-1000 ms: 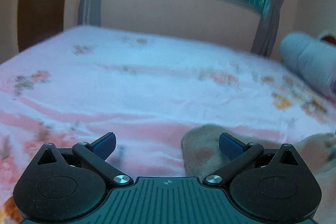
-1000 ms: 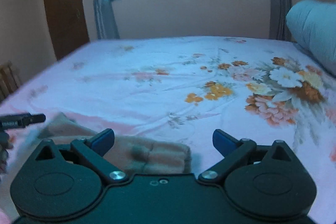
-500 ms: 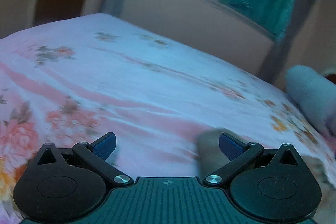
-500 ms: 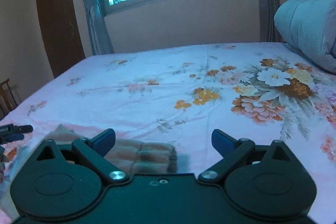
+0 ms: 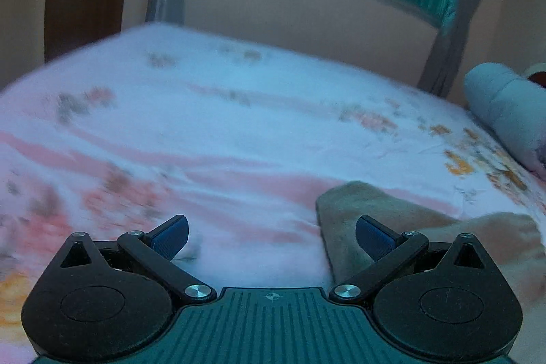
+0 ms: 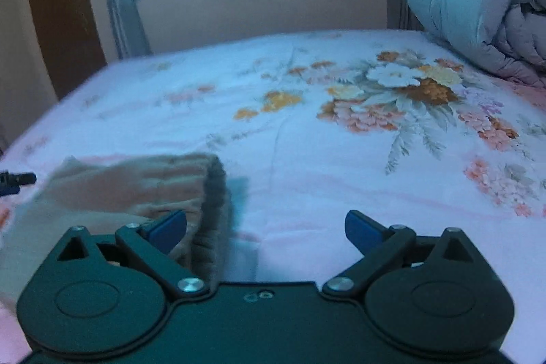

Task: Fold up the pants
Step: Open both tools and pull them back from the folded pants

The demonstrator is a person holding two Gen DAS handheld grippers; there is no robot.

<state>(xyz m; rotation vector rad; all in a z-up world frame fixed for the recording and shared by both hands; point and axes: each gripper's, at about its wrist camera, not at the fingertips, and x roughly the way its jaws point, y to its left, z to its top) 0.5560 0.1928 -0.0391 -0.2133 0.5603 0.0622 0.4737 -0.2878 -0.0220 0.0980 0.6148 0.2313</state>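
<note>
Plainly, the pants [image 6: 136, 190] lie at the near edge of the bed [image 6: 307, 159], a tan, fuzzy-looking bundle already doubled over into a thick pad, with one end rising in a soft upright ridge just ahead of the right claw [image 6: 266, 227]. That claw is spread wide and pinches nothing; its left finger sits just beside the ridge, though contact cannot be told. The left claw [image 5: 271, 234] is likewise spread and empty, its right finger over the bundle's other end [image 5: 375, 210]. The cloth looks light, limp and plush, so it should sag and slide on itself rather than hold a crease; taking it by a thick folded edge or corner, through all layers, seems wiser than nipping a single loose ply. Beyond the bundle the flowered sheet stretches open and flat, giving ample room to carry a fold forward. A rolled quilt [image 6: 477, 16] lies well apart at the far right.
</note>
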